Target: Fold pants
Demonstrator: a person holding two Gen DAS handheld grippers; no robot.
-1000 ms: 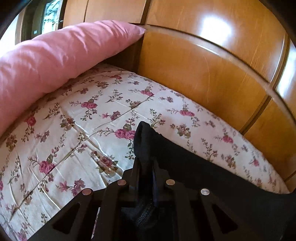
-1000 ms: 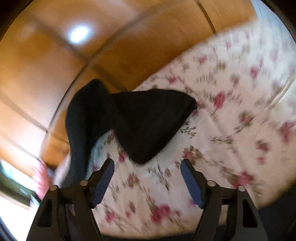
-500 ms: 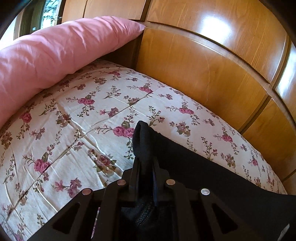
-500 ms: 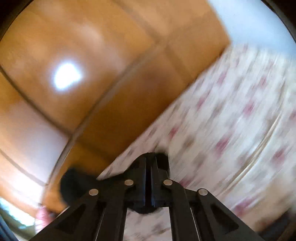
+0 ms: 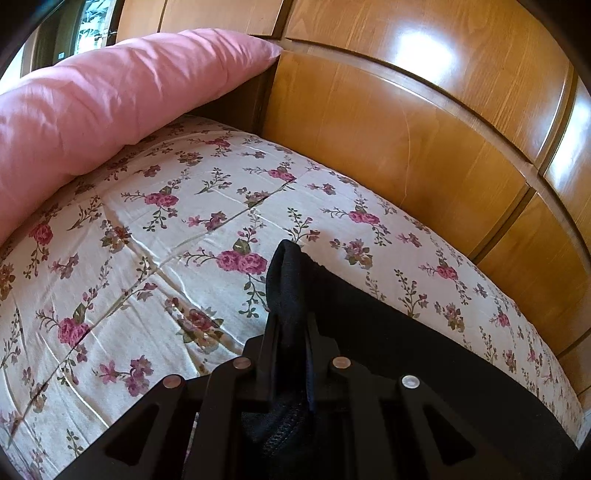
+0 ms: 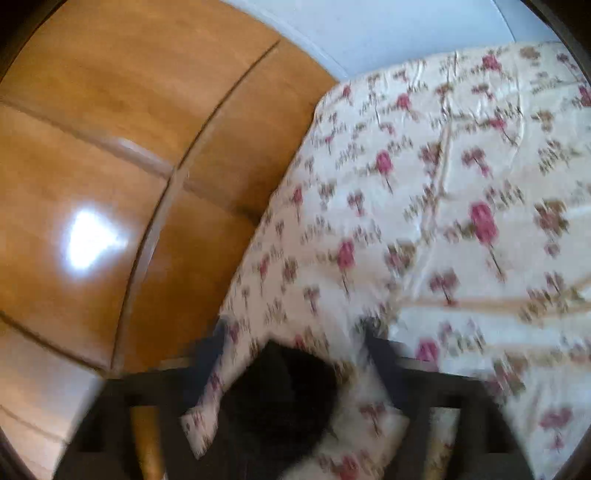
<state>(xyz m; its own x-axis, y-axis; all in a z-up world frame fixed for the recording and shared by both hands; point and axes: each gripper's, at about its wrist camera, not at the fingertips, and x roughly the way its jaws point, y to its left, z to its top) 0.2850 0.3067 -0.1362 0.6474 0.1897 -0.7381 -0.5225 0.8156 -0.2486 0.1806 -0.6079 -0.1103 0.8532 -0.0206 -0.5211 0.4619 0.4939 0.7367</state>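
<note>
The black pants (image 5: 388, 343) lie on the floral bed sheet (image 5: 147, 229). My left gripper (image 5: 291, 321) is shut on a bunched edge of the pants, and the fabric runs off to the lower right. In the blurred right wrist view, my right gripper (image 6: 295, 339) is open, its fingers spread apart over the sheet (image 6: 443, 184). A dark end of the pants (image 6: 280, 398) lies between the fingers near the gripper base, not clamped.
A pink pillow (image 5: 92, 99) lies at the far left of the bed. A glossy wooden wardrobe (image 5: 424, 110) runs right along the bed's far edge, also in the right wrist view (image 6: 110, 147). A pale wall (image 6: 369, 29) shows beyond the bed.
My right gripper was shut on the pants half a second ago and has now opened, letting the fabric go; it has swung over the sheet. My left gripper holds on, nearly still.
</note>
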